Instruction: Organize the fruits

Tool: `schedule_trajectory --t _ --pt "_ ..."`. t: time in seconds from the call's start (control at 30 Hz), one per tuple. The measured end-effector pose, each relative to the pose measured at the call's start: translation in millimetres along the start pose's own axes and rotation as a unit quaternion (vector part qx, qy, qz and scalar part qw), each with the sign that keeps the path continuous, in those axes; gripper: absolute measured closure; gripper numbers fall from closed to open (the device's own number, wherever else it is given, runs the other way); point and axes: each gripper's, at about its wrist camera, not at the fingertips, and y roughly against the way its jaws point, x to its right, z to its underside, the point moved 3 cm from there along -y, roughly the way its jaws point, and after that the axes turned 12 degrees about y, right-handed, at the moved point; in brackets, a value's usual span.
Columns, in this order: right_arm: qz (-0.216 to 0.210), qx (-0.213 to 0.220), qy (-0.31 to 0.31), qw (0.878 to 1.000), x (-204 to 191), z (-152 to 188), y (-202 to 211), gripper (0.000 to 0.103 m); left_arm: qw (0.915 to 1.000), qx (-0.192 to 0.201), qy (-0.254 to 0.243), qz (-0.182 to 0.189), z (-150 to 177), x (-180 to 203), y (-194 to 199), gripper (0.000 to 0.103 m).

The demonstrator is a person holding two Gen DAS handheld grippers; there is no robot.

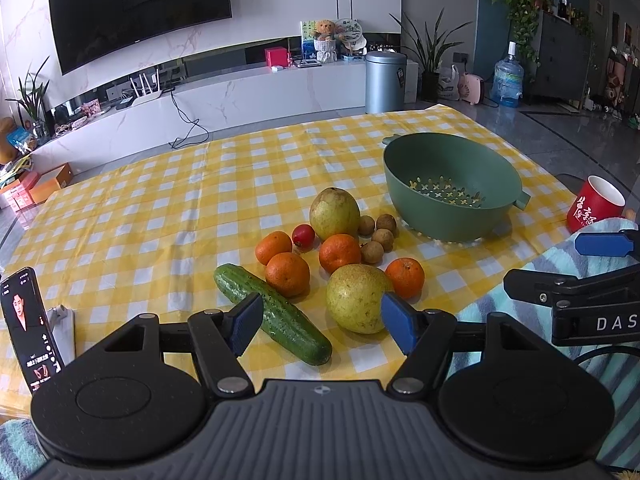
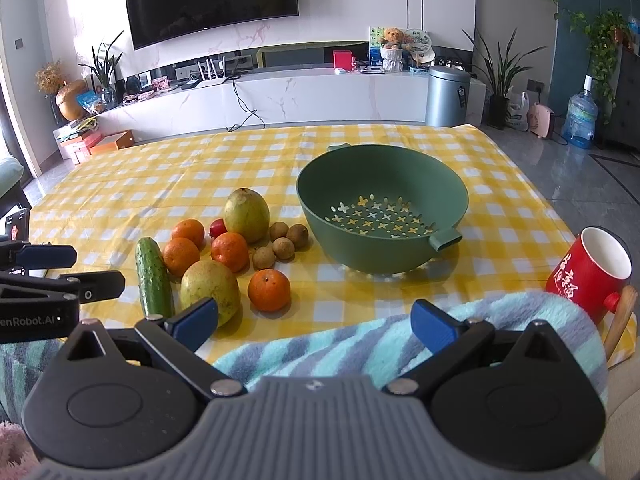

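Observation:
On the yellow checked tablecloth (image 1: pixel 160 208) lie a cucumber (image 1: pixel 276 316), two pears (image 1: pixel 354 298), several oranges (image 1: pixel 287 274), several brown longans (image 1: pixel 378 236) and a small red fruit (image 1: pixel 303 235). An empty green colander (image 1: pixel 448 196) stands to their right; it also shows in the right wrist view (image 2: pixel 380 216). My left gripper (image 1: pixel 324 322) is open and empty, just in front of the cucumber and the near pear. My right gripper (image 2: pixel 316 326) is open and empty, over a striped towel (image 2: pixel 360 344), with the fruit (image 2: pixel 212 288) ahead to its left.
A red mug (image 2: pixel 588 272) stands at the right edge by the towel. A phone (image 1: pixel 26 328) is propped at the left near edge. Beyond the table are a TV cabinet, a grey bin (image 1: pixel 384 80) and plants.

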Motion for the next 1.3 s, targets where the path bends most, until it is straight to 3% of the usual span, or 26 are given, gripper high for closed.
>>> schedule_trajectory --t 1.3 --pt "0.001 -0.005 -0.003 1.0 1.1 1.5 1.5 0.004 1.0 -0.003 -0.001 0.0 2.5 0.0 -1.0 0.023"
